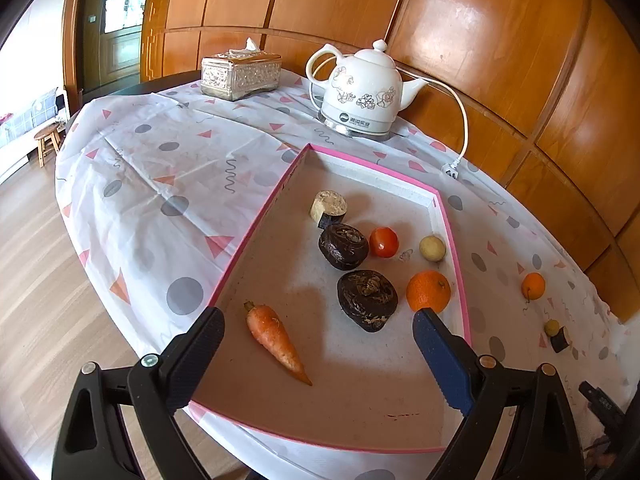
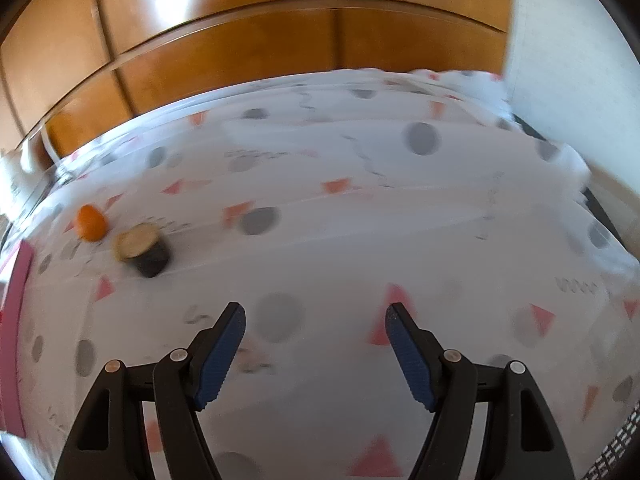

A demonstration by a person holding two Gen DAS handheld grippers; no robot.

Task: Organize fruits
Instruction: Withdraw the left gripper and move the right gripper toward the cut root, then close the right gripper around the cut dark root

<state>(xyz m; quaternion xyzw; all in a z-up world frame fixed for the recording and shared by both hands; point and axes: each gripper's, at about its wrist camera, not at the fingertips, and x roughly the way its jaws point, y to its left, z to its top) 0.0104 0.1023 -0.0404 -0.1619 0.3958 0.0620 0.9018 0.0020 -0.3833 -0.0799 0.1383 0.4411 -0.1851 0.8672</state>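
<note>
A pink-rimmed tray holds a carrot, two dark round pieces, a cut dark-skinned piece, a tomato, a small yellow fruit and an orange. My left gripper is open and empty above the tray's near part. Outside the tray lie a small orange and a cut dark piece. My right gripper is open and empty over bare tablecloth, right of those two. The right wrist view is blurred.
A white kettle with a cord and plug and a silver tissue box stand at the table's far side. Wood panelling runs behind. The patterned tablecloth covers the table. The tray's pink edge shows left.
</note>
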